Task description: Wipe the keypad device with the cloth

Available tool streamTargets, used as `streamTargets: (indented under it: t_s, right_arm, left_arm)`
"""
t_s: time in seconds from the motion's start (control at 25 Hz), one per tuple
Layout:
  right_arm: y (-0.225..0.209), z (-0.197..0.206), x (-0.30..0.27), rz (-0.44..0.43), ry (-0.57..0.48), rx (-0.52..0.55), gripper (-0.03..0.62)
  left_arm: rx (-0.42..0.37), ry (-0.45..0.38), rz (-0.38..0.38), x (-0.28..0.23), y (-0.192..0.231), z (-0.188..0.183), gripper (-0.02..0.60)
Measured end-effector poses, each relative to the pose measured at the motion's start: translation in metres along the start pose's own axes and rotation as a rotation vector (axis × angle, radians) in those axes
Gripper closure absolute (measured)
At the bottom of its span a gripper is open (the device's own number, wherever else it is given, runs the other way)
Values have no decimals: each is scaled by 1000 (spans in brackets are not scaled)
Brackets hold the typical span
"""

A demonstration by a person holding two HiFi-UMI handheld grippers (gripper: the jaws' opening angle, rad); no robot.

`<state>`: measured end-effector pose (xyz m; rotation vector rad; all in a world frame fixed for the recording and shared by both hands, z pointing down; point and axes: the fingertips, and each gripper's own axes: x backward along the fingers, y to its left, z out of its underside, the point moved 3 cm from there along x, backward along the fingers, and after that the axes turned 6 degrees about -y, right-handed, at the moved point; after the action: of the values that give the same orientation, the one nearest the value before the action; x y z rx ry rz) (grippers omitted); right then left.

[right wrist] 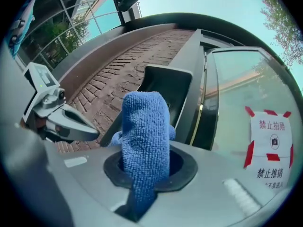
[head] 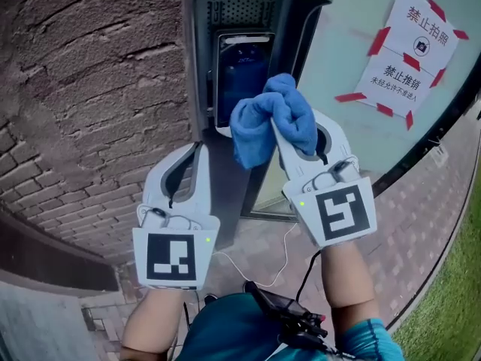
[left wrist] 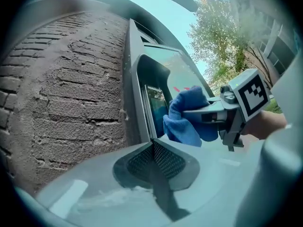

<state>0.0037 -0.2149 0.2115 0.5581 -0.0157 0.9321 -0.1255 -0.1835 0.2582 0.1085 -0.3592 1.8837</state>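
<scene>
Brickwork (head: pixel 90 89); cloth (head: pixel 259 119) in right hand-held gripper (head: pixel 291 130)

2 grippers (head: pixel 198 150) (head: pixel 291 126), 1 cloth (head: pixel 263 119), 1 keypad device (head: pixel 239 70)

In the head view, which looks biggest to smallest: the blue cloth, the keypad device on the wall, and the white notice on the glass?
1. keypad device, clearly largest.
2 and 3. white notice and blue cloth look about alike. The cloth is nearer the camera, so I won't rank them.
</scene>
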Motion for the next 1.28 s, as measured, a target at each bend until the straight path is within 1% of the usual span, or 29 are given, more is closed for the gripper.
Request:
streamTargets:
  t_s: [0.08,0.2,0.28,0.4,0.56,0.72,0.92,1.0,1.12,1.28]
  right_arm:
    - [-14,-22,-3,34,-34,49,548]
    - [-32,-53,-16,67,-78,154,548]
    - [-40,-64,-26,76,-96,187,548]
    - [-42,-67,-31,65,-134,178,548]
    - [-27,-42,-25,41,-115,186,549]
    - [-10,-10,-19,15,-56,159,549]
    - [5,21,-11,4,13,82,549]
    - [11,32,-7,-7,43,35,549]
    - [20,41,3,-15,78,-34,548]
    - [34,46,21,9,89,-85,545]
  left_arm:
    - [-2,-12,5,-2,-2,-6,578]
    - [-4,-22,13,-6,-6,-10,578]
    - [-1,-19,15,-8,-9,-10,578]
    - [0,-4,16,-10,-13,-6,578]
    - [-3,19,13,-12,-11,2,577]
    - [7,34,17,-14,-11,12,577]
    - [25,49,25,-11,-12,23,577]
    - [36,54,32,-6,-12,29,577]
    - [57,65,41,5,-10,38,577]
    - [75,71,59,21,-11,51,577]
